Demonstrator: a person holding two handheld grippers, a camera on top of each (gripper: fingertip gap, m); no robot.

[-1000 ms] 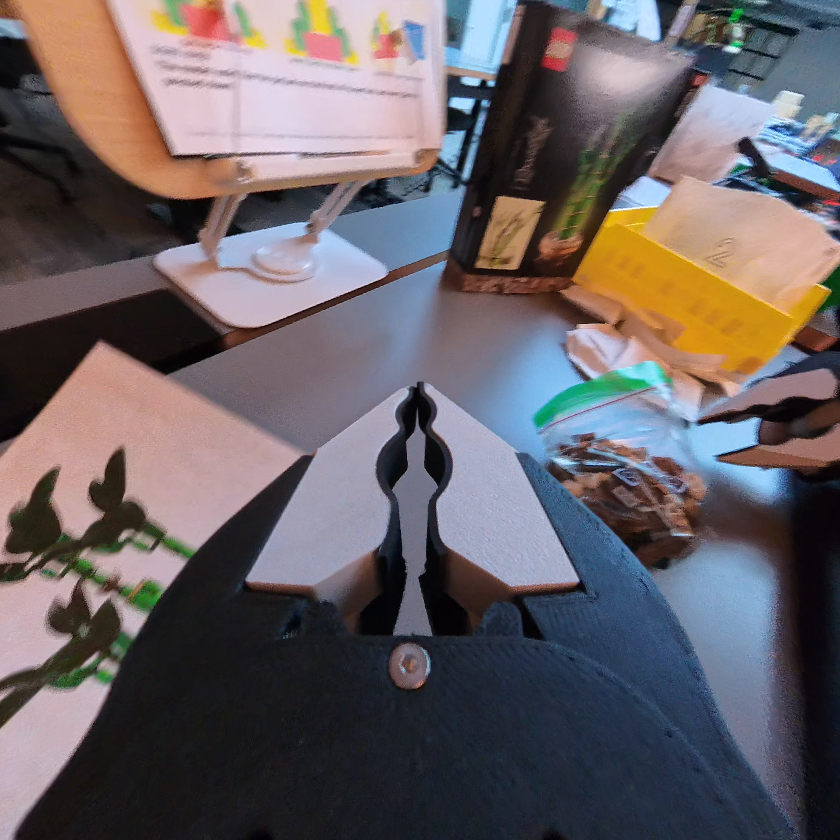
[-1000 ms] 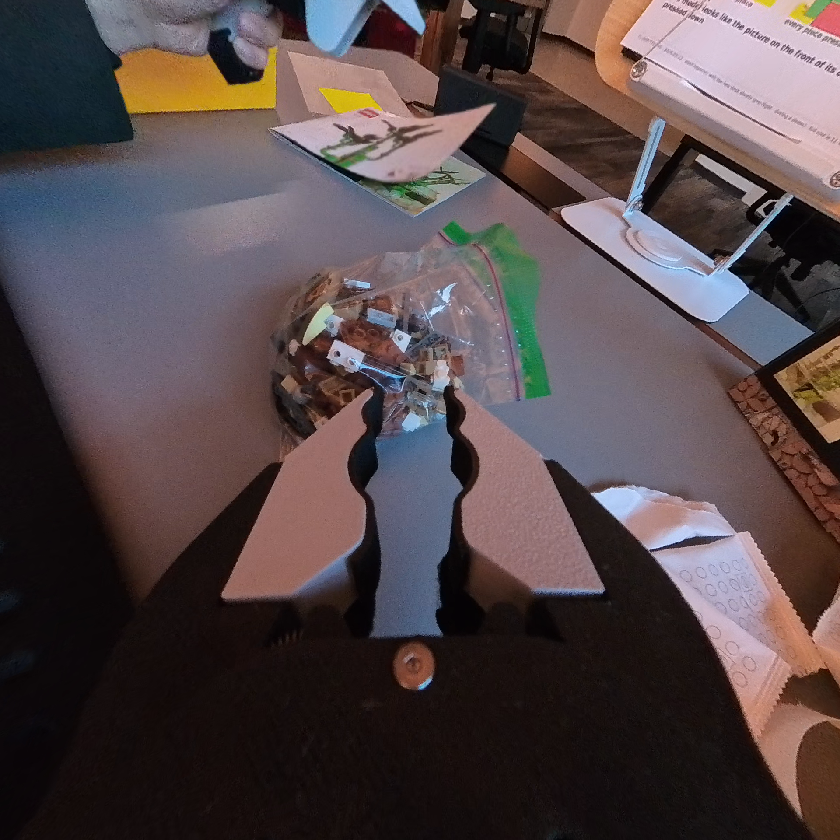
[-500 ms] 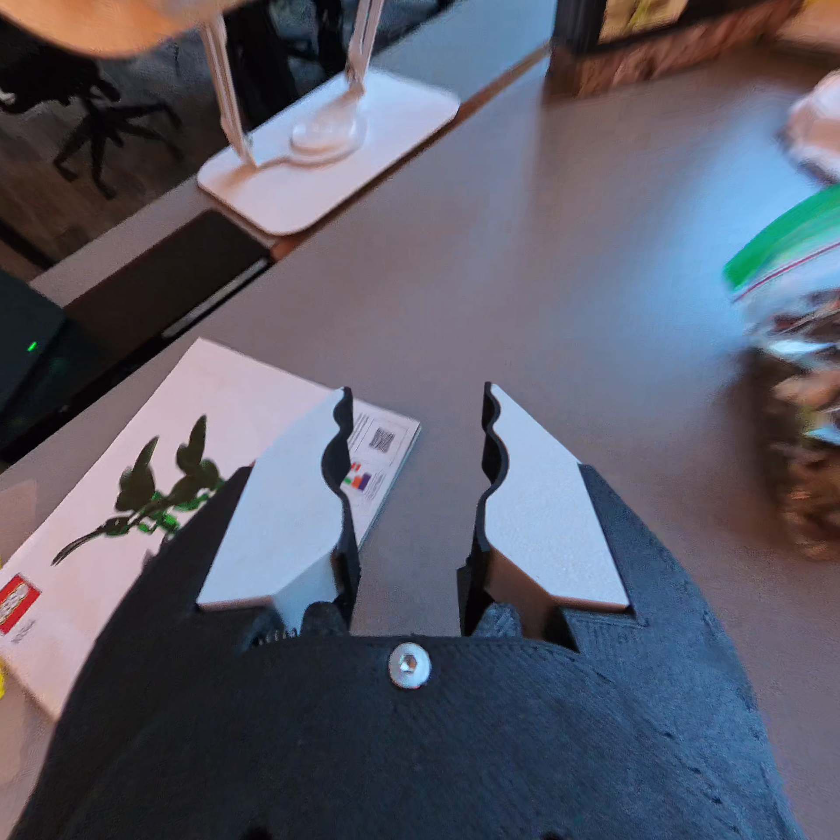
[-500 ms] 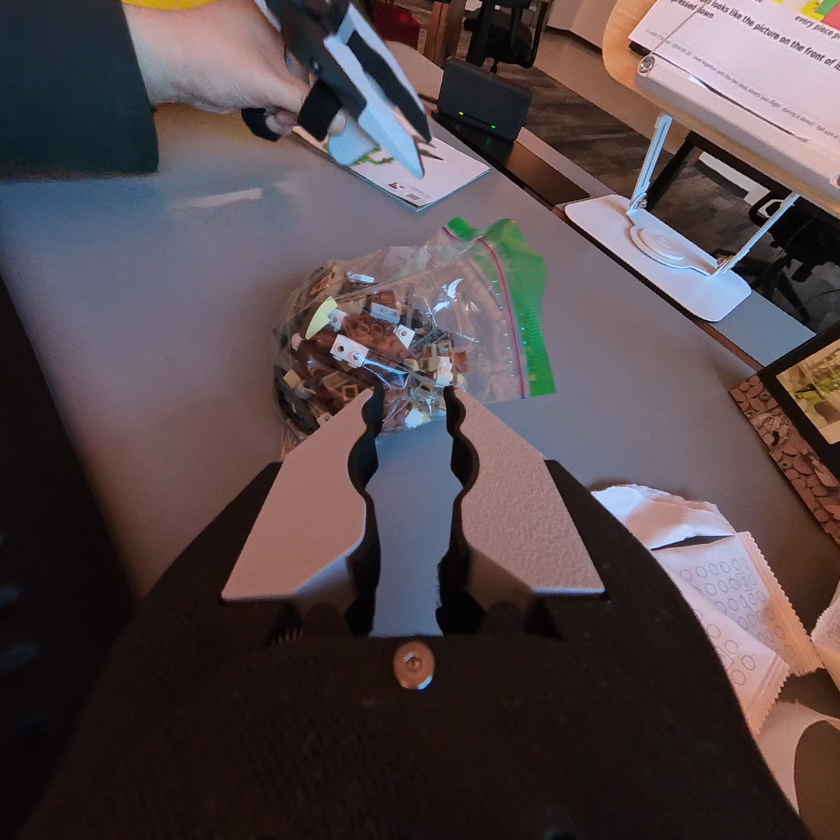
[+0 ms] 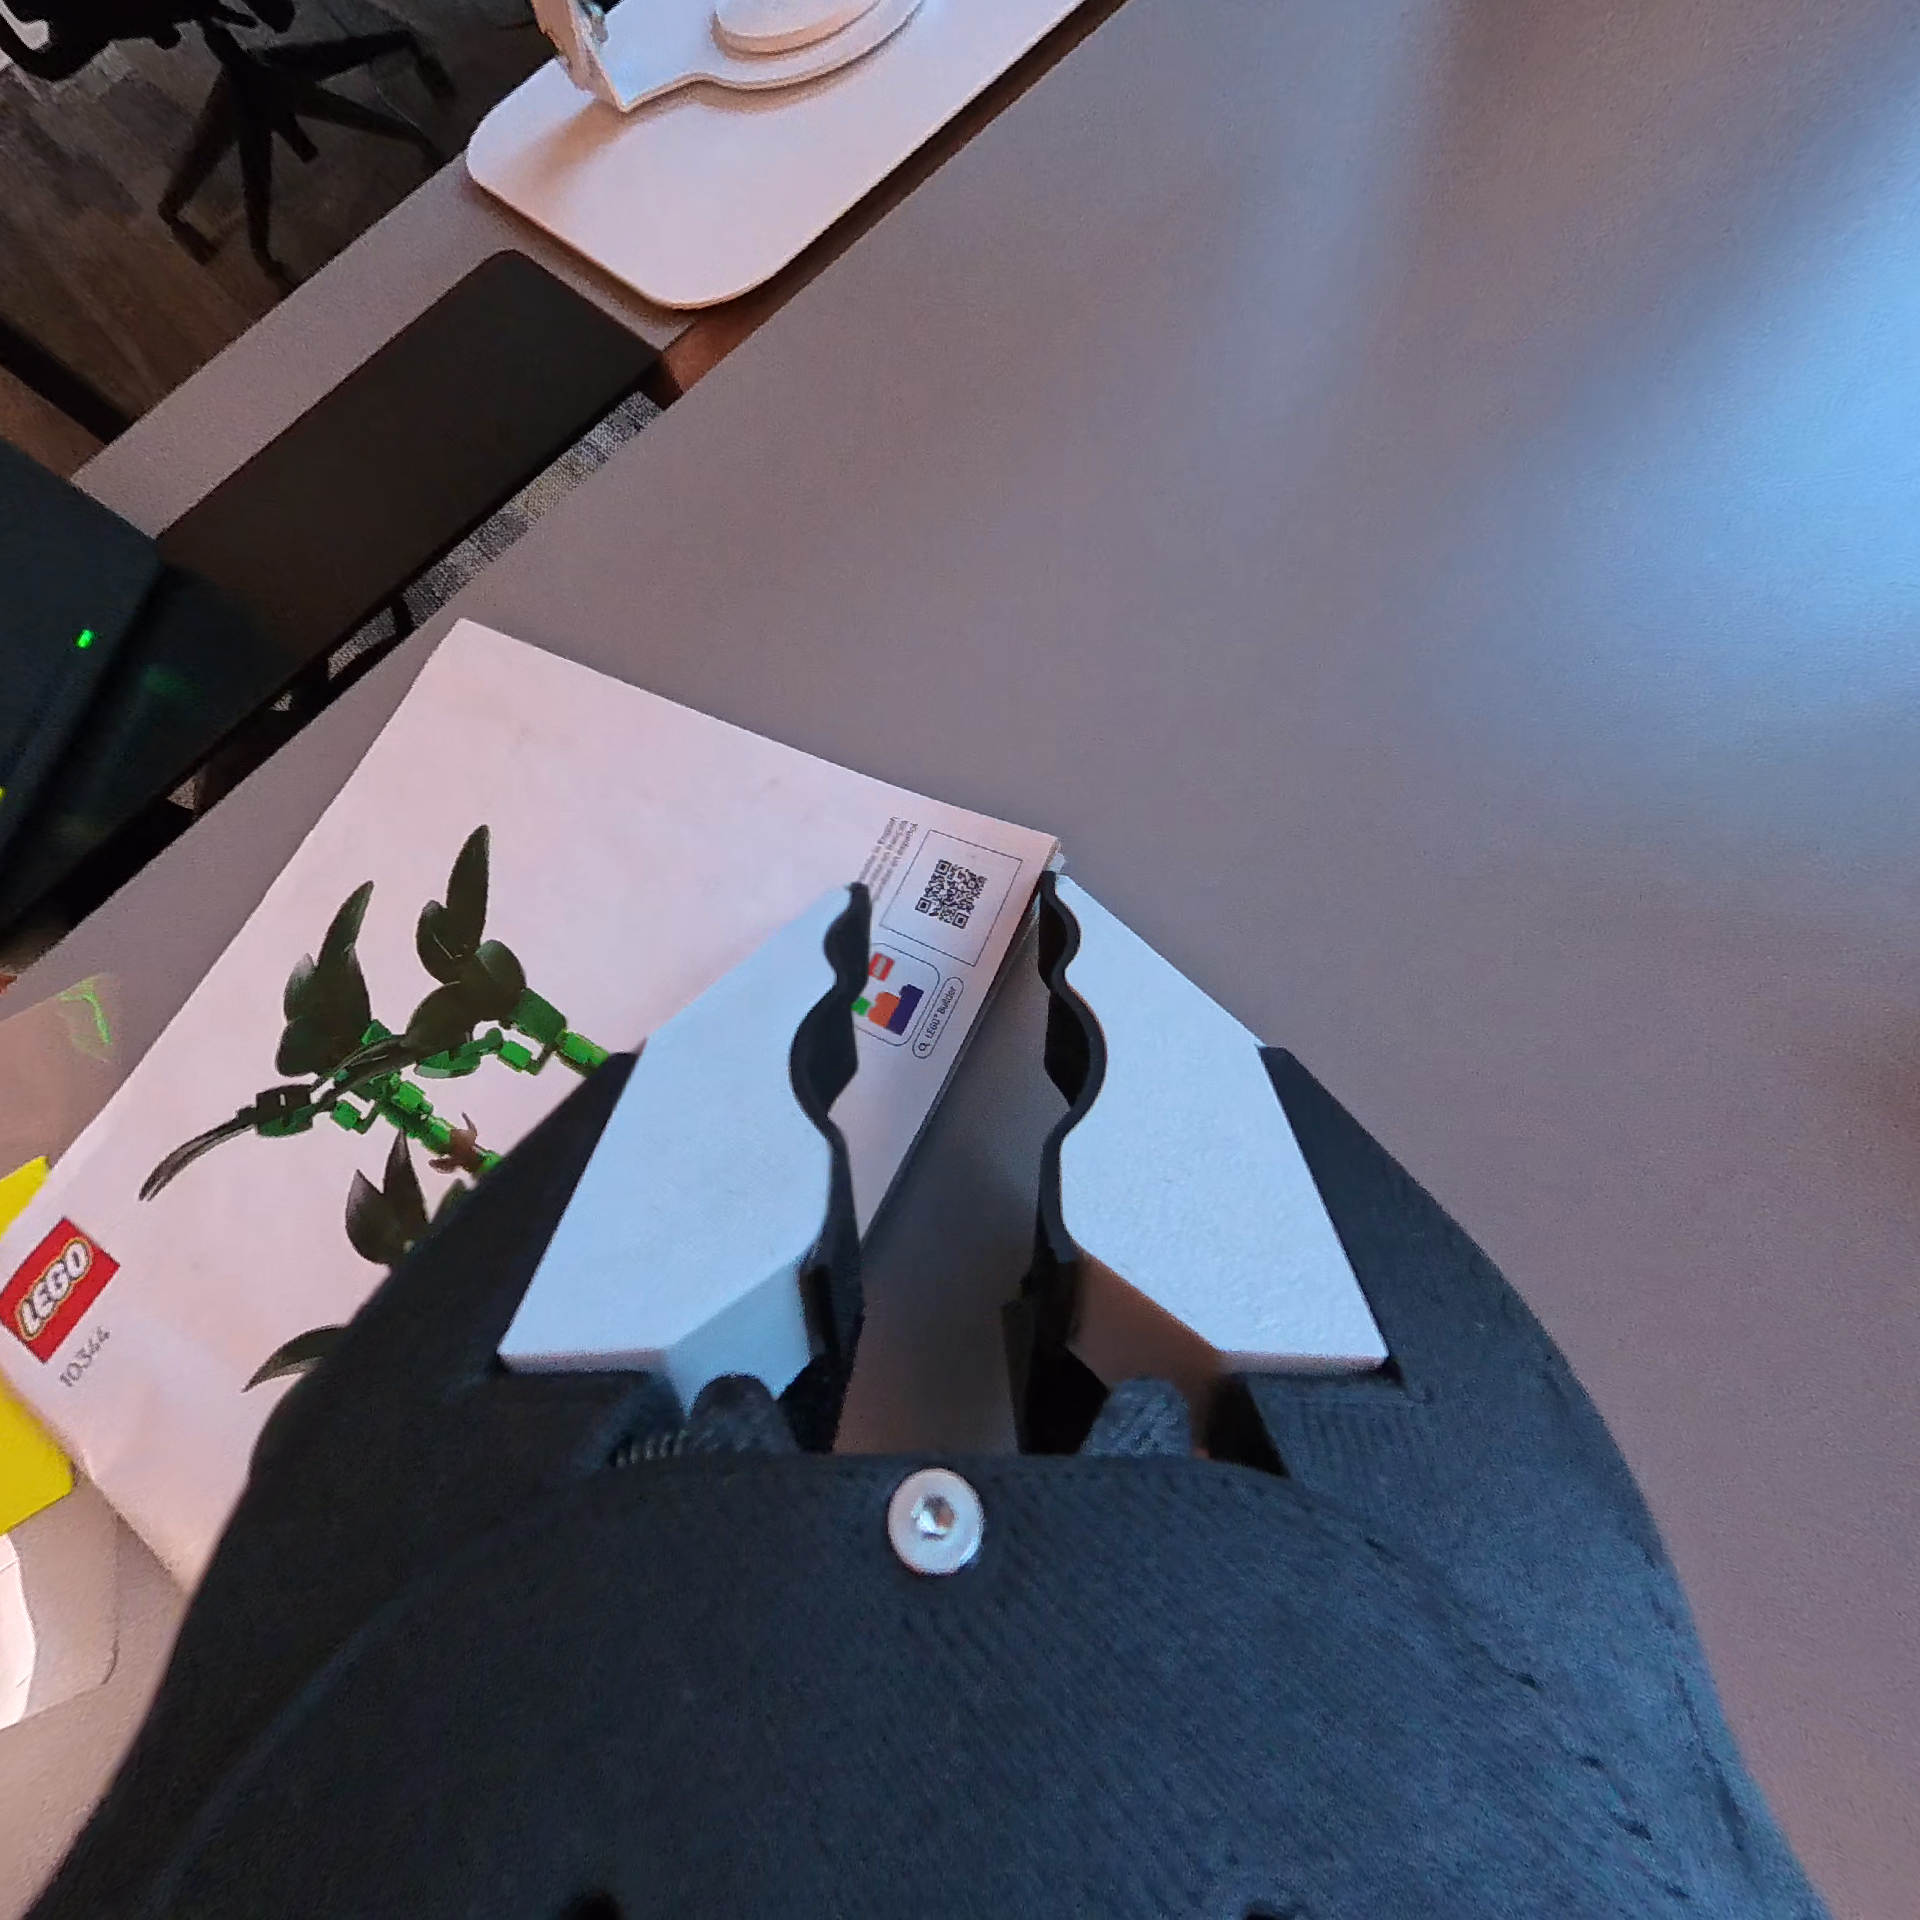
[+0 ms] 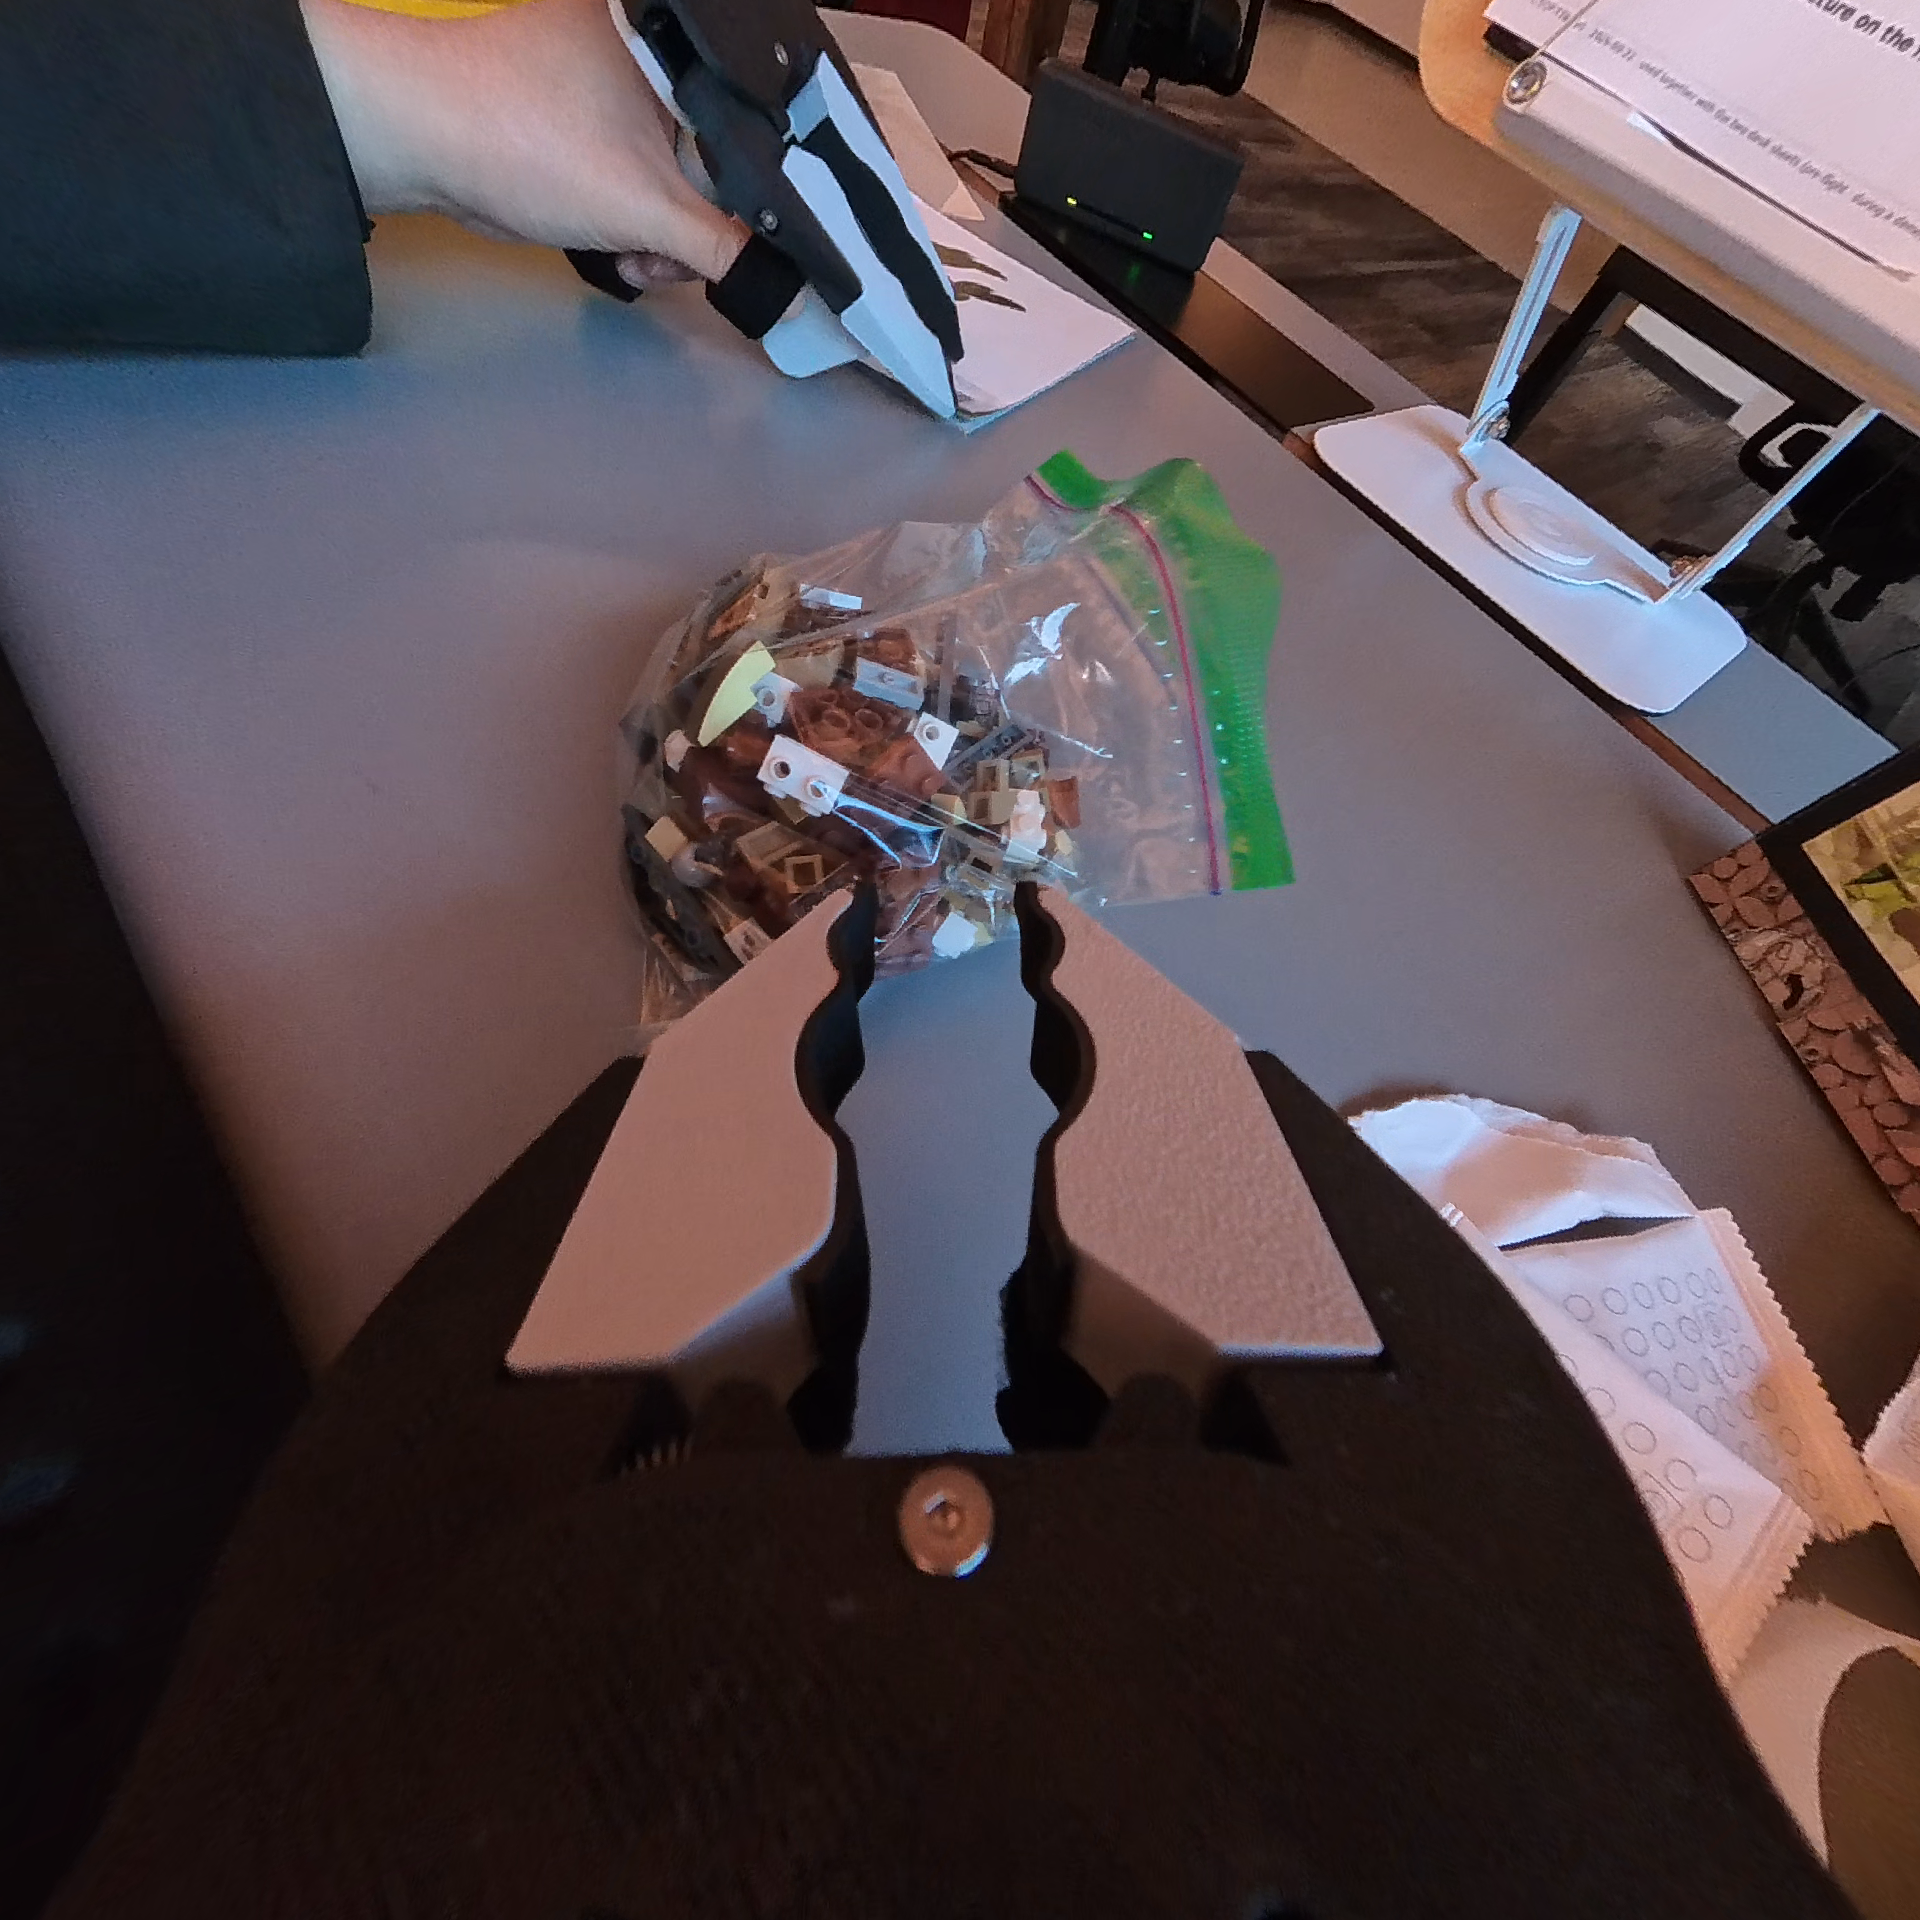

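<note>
A white instruction booklet (image 5: 582, 831) with a green plant picture lies flat on the grey table (image 5: 1351, 520). My left gripper (image 5: 951, 891) is open, its tips low over the booklet's near right corner, which shows between the jaws. In the right wrist view the left gripper (image 6: 930, 379), held by a person's hand (image 6: 499, 135), points down at the booklet (image 6: 1039, 332). My right gripper (image 6: 940, 899) is open and empty, its tips at the near edge of a clear zip bag (image 6: 883, 758) with a green top, full of small brown and tan bricks.
A white stand base (image 6: 1538, 561) sits at the table's far edge and also shows in the left wrist view (image 5: 748, 156). A black device with a green light (image 6: 1127, 177) stands behind the booklet. White paper packets (image 6: 1662, 1351) and a dark box (image 6: 1849, 935) lie right. There is about 30 cm between the tips of the two grippers.
The left gripper held the booklet in the air shut, then opened with the booklet flat on the table, and has now come down to its corner. The right gripper has barely moved.
</note>
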